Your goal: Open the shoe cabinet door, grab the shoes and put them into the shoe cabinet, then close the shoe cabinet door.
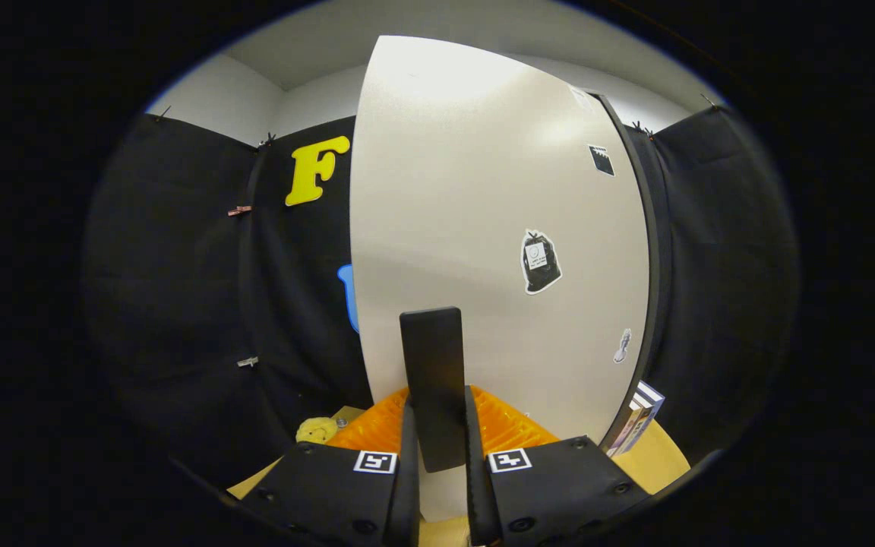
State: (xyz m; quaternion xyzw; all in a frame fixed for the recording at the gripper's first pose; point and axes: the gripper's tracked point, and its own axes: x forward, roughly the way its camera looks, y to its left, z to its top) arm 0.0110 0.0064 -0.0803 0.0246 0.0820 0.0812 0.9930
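Gripper view: we see hand-held gripper (437,448) clamped on flat black door handle (433,380) of white shoe cabinet door (483,228); orange ridged thing (506,425) below on bench (665,460).

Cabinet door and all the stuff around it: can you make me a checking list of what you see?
Surface: tan tabletop, bare at the right near the claw.
Job's things: white cabinet door with stickers; its dark handle stands upright between the fingers. Shoes: nothing seen.
Clutter: orange ribbed object at the door's foot, yellow soft toy beside it, books standing to the door's right.
Grippers: claw shut on the handle, a finger pressing each side.
Cables: nothing seen.
Surroundings: black cloth wall held by clips, white room wall above.
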